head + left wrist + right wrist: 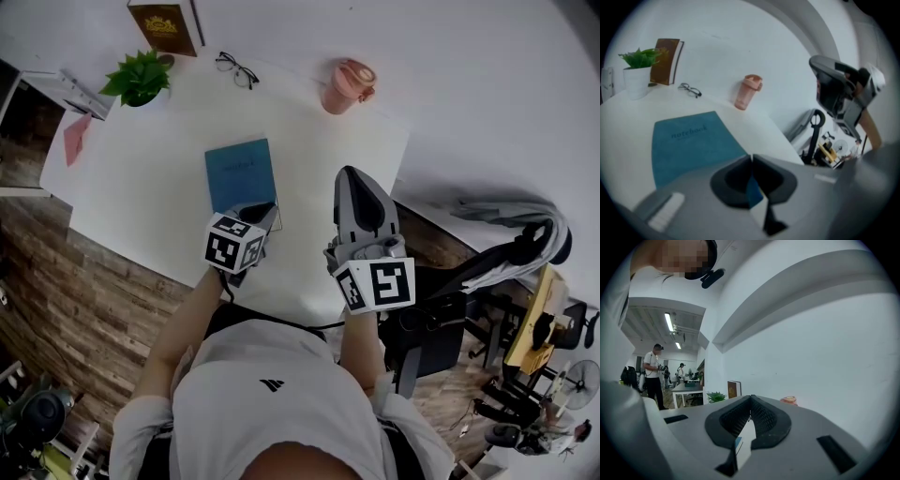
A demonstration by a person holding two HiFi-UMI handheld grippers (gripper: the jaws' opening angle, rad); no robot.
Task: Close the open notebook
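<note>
A teal notebook (239, 173) lies closed and flat in the middle of the white table (141, 197), its cover lettered "notebook" (689, 143). My left gripper (265, 214) hovers over the notebook's near right corner and points down at it. Its jaws are shut, tips together (752, 157), with nothing held. My right gripper (350, 175) is held level to the right of the notebook, above the table, and is apart from it. Its jaws are shut and empty too (750, 398). The right gripper also shows in the left gripper view at upper right (834, 89).
At the table's far side stand a pink cup (347, 86), a pair of glasses (236, 70), a potted plant (139, 80) and an upright brown book (167, 26). A pink paper (77, 136) lies at the left edge. A chair (487, 262) stands to the right.
</note>
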